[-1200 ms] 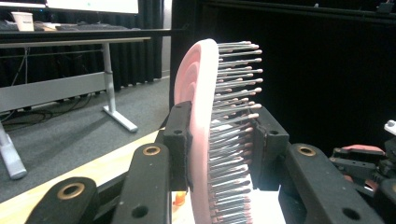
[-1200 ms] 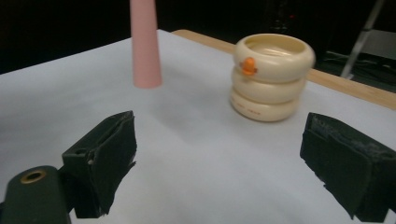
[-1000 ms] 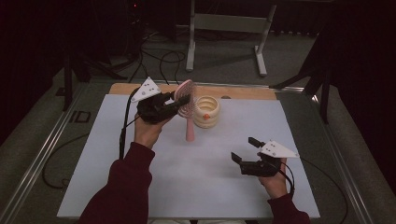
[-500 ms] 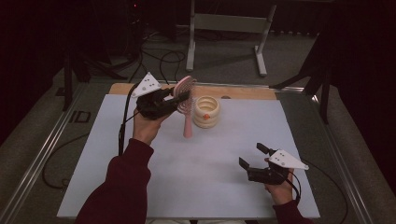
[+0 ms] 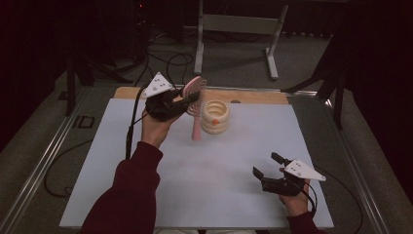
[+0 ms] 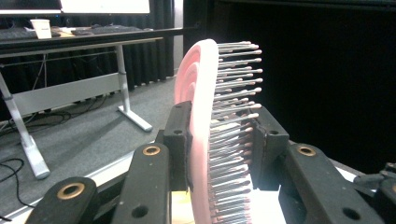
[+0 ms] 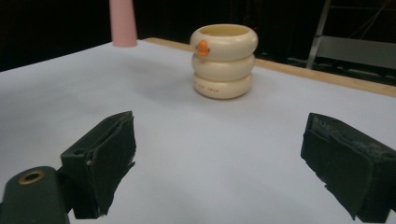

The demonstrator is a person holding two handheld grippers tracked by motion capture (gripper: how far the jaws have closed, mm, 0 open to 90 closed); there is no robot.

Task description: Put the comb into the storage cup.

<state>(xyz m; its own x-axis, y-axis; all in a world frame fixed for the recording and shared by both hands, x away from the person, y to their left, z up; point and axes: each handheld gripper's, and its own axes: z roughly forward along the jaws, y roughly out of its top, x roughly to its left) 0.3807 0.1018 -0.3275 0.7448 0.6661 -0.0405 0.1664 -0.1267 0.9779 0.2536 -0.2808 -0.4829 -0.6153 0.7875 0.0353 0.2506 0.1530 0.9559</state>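
Observation:
My left gripper is shut on the head of a pink hairbrush, held in the air with its handle hanging down toward the table. In the left gripper view the two black jaws clamp the brush head between them, bristles pointing right. A cream ribbed cup with an orange spot stands just right of the brush. The right gripper view has the cup ahead and the handle tip at upper left. My right gripper sits open and empty near the table's front right.
The table is covered by a white sheet with a wooden strip along the far edge. A metal frame stand and cables lie on the floor beyond. Rails run along both table sides.
My left gripper has lifted the hairbrush slightly and swung its head upward. My right gripper has drawn back toward the front right corner, still open.

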